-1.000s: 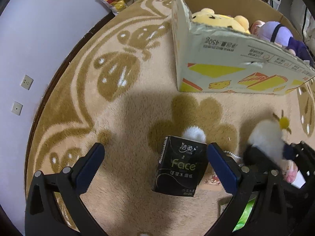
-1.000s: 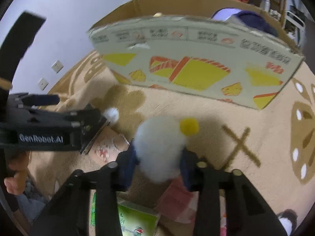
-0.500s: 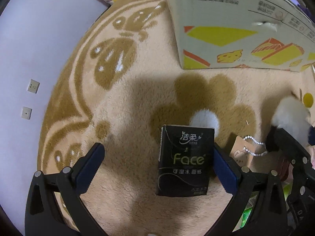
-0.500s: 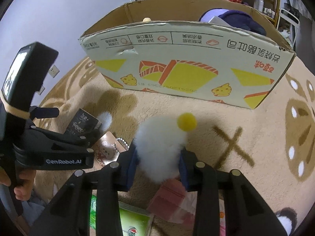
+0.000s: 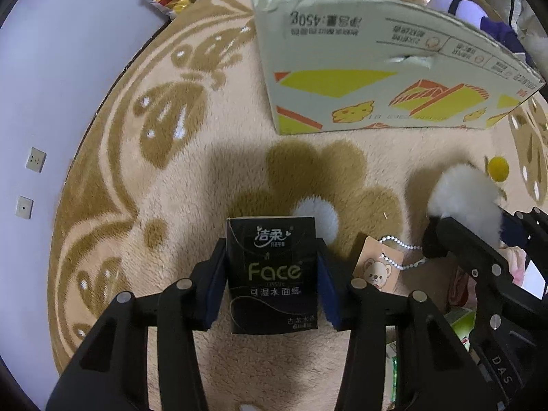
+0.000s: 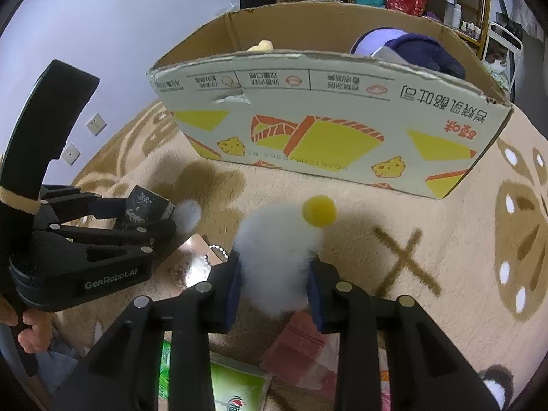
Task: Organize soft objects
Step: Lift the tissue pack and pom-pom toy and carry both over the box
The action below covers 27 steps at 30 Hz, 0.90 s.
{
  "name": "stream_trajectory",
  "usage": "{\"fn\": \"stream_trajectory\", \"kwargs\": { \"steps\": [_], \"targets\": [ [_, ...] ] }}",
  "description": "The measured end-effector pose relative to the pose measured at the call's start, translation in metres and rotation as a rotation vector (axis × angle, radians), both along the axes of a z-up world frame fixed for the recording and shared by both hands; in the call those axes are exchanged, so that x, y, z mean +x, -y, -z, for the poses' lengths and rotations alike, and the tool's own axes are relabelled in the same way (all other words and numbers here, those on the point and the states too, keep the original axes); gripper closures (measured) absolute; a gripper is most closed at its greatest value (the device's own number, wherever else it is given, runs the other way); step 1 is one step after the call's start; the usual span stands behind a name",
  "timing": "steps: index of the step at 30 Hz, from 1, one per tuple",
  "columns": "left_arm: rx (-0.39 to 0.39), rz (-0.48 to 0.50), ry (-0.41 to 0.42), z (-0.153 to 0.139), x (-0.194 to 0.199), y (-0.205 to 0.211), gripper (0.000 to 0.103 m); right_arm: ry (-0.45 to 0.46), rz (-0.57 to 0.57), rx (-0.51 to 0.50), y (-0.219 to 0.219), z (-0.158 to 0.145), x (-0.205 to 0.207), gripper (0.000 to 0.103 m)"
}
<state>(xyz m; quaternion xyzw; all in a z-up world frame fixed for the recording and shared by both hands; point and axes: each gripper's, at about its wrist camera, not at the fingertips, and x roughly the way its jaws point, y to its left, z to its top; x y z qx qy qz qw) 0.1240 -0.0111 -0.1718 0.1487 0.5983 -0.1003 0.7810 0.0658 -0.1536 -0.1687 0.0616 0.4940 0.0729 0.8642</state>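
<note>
A black "Face" tissue pack (image 5: 272,236) stands upright on the beige rug, and my left gripper (image 5: 271,284) has its jaws closing on it, blue pads pressed against both sides. My right gripper (image 6: 274,284) is also closing, and it squeezes a white fluffy toy (image 6: 277,239) with a yellow pom-pom (image 6: 318,210), held just above the rug. The left wrist view shows that toy (image 5: 462,198) at its right edge. Behind both stands an open cardboard box (image 6: 325,120) holding a purple plush (image 6: 404,48) and a yellow plush (image 6: 262,46).
A small white pom-pom (image 5: 316,215) lies just behind the tissue pack, beside a bear tag on a bead chain (image 5: 375,267). A green packet (image 6: 236,387) and a pink pouch (image 6: 301,346) lie under my right gripper. A wall with sockets (image 5: 34,161) borders the rug's left.
My left gripper's jaws went from wide open around the tissue pack to closed on its sides. The right gripper keeps hold of the white toy, almost unmoved.
</note>
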Motion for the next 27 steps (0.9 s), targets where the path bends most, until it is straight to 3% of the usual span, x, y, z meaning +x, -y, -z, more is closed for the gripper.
{"fn": "stream_trajectory", "kwargs": {
  "steps": [9,27],
  "targets": [
    [-0.030,0.009,0.056,-0.024,-0.004,-0.003,0.058,0.044,0.011,0.045,0.006,-0.012,-0.005,0.069],
    [-0.115,-0.021,0.366,-0.118,-0.015,-0.019,0.058,0.263,0.089,0.125,0.030,-0.083,-0.023,0.069]
  ]
}}
